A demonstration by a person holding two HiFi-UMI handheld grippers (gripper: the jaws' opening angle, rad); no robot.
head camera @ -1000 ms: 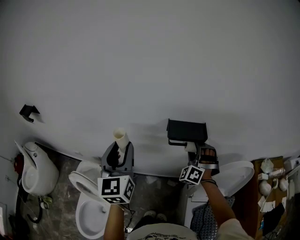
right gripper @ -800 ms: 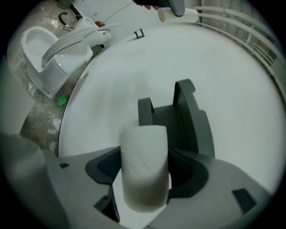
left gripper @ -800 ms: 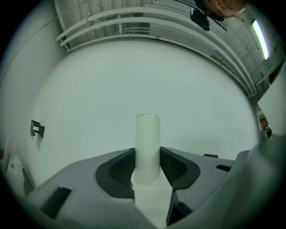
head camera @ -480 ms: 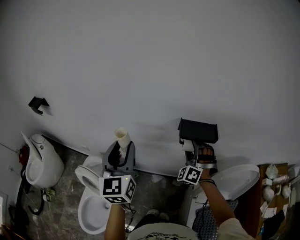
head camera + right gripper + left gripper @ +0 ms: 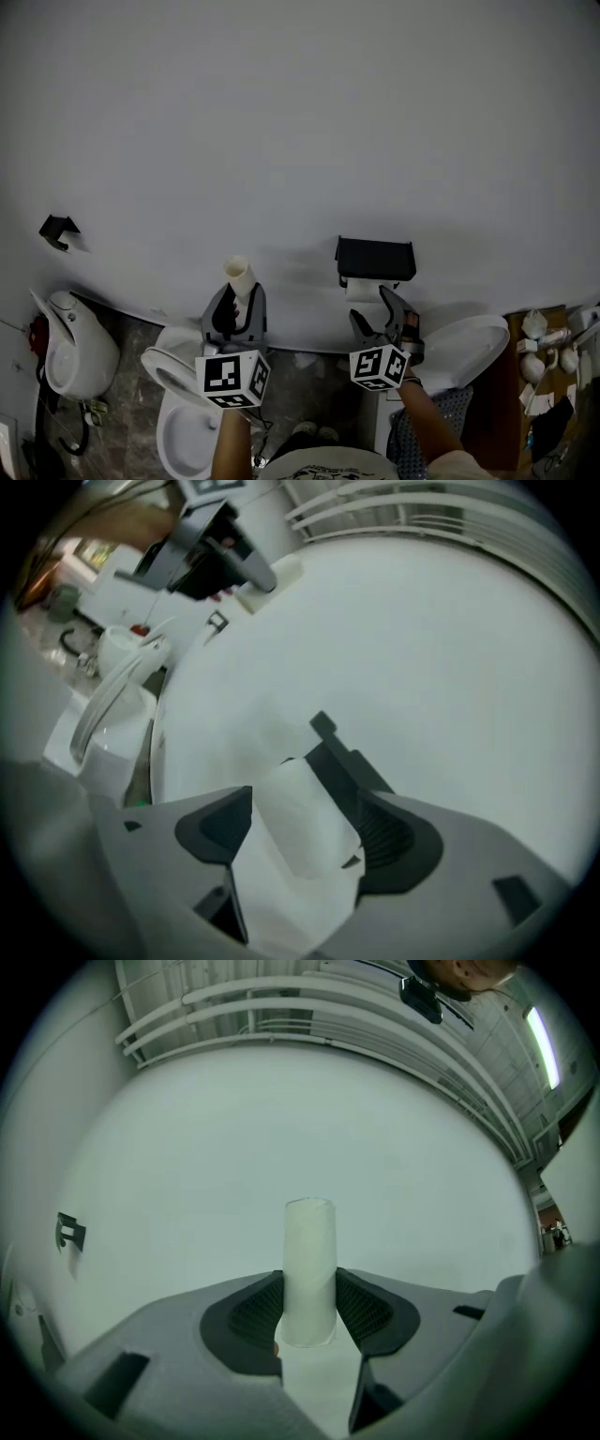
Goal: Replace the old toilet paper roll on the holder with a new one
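Plain white wall fills most of the head view, w/ a black box-shaped wall holder (image 5: 375, 260) mounted low on it and a small black wall hook (image 5: 58, 227) well off to the left. Left gripper (image 5: 309, 1312) is clamped on the pale, empty cardboard tube (image 5: 309, 1241). Both pads press its sides and the tube is upright, well apart from the holder — prob parked there to keep the old core clear while the other hand works. Right gripper (image 5: 302, 829) has just been opening its jaws. They stand wide, and the fresh white toilet paper roll (image 5: 291, 799) sits btwn them w/o being squeezed. That roll hangs just under the holder's black cover, so it looks mounted and let go of — the swap seems nearly done, w/ only the old tube left to discard. No brand or readable text anywhere, only the black-and-white square markers on each gripper's cube, which spell nothing
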